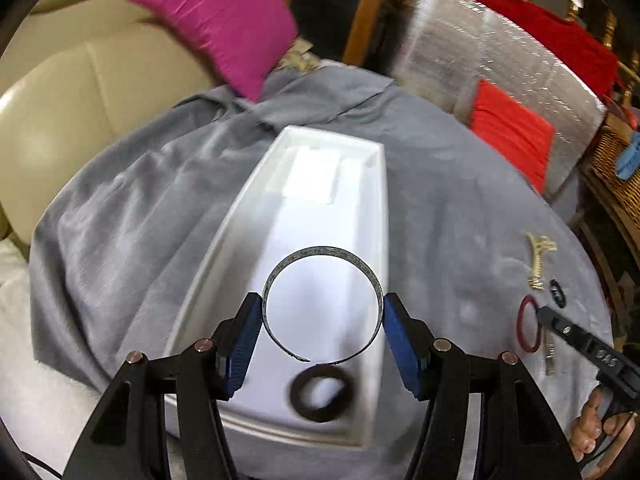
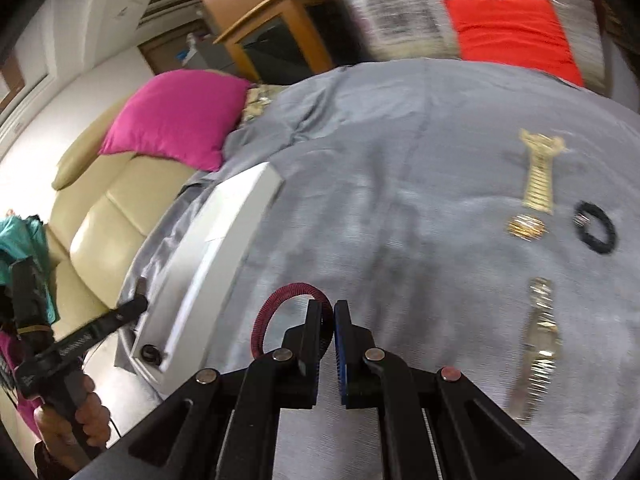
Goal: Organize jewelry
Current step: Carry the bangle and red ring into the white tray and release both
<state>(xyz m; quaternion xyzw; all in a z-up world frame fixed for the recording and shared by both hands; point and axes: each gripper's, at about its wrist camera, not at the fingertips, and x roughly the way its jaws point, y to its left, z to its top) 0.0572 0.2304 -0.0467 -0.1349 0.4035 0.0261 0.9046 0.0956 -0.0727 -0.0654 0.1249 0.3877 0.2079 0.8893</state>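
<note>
1. The left gripper (image 1: 323, 320) is clamped on a thin grey bangle (image 1: 322, 255), one blue pad against each side, holding it over the white tray (image 1: 240, 216).
2. A dark ring-shaped band (image 1: 321, 394) lies in the tray's near end.
3. The right gripper (image 2: 333, 322) has its pads together on a dark red bangle (image 2: 267, 312), just right of the tray.
4. On the grey blanket (image 2: 360, 128) lie a gold bracelet (image 2: 540, 172), a gold ring (image 2: 526, 227), a black ring (image 2: 596, 228) and a silver watch (image 2: 538, 340).
</note>
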